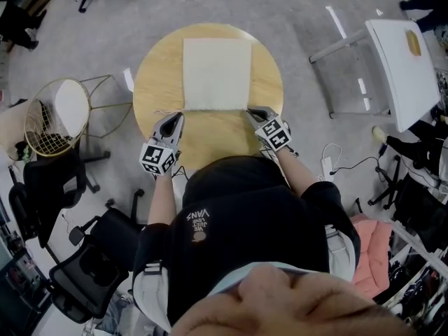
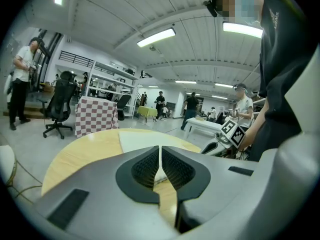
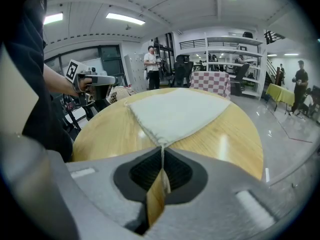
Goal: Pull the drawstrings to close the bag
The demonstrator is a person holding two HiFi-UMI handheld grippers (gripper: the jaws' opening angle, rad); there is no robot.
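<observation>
Nearest the person, the left grey two-jaw gripper (image 1: 171,122) is pinching its ribbed pads together on a sliver of cream cord or cloth (image 2: 159,174) at the bag's near left corner. I cannot tell which of the two it is. The right grey two-jaw gripper (image 1: 256,113) is doing the same at the near right corner. Its jaws are closing on the thin cream drawstring (image 3: 162,150), which is running straight out of the corner seam.

Just beyond both tips, the flat cream square fabric bag (image 1: 217,73) is lying on the round pale wooden table (image 1: 155,82). Its near edge is spanning between the two grippers, and its cloth is looking smooth and ungathered (so the closing pull is, I judge, barely begun).

To do this step well, both grippers should be drawing apart, left going left and right going right. They should be staying low along the tabletop so the cords are sliding through the hem instead of lifting the bag. The pull should be even on both sides, or the light bag is likely to be dragged sideways. If only cloth is caught on the left, the mouth will be stretching and not cinching, so that grip is worth checking.
</observation>
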